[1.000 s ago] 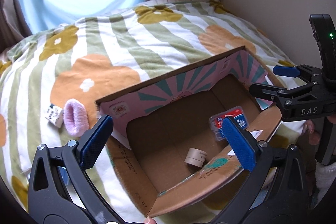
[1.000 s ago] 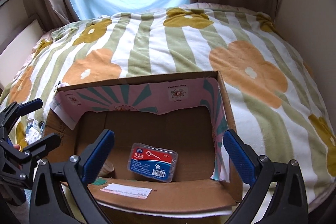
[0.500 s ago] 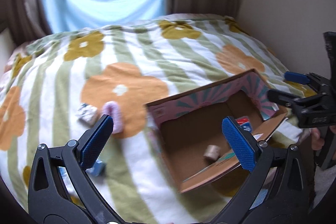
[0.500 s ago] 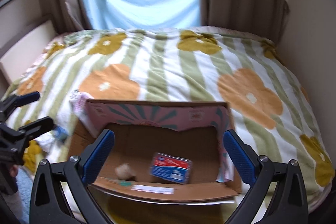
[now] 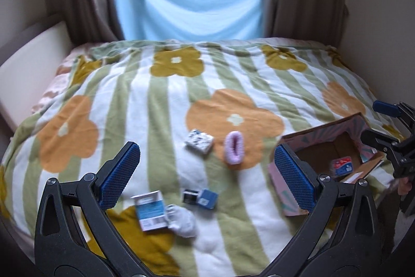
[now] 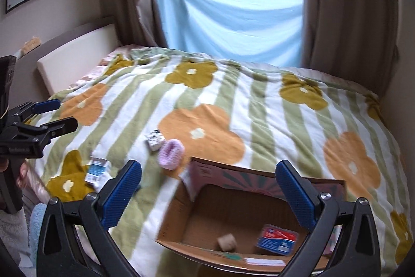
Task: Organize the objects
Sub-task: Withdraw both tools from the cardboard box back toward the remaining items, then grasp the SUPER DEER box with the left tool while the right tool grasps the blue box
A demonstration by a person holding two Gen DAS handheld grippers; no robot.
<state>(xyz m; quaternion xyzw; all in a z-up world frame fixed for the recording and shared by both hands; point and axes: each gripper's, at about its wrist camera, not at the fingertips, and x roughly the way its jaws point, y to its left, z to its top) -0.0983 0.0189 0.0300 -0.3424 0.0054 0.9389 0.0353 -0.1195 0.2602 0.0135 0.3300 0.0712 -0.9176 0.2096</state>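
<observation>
Cardboard box (image 6: 181, 212) lies on the flowered blanket (image 5: 160, 116) beside a pink sock (image 5: 234, 147).

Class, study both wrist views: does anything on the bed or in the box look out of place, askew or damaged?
Yes. Several small things lie scattered on the blanket outside the cardboard box: a pink fuzzy roll, a patterned packet, a blue-and-white carton against a white sock, and a small blue box. The cardboard box sits askew, its pink liner edge looking ragged.
</observation>
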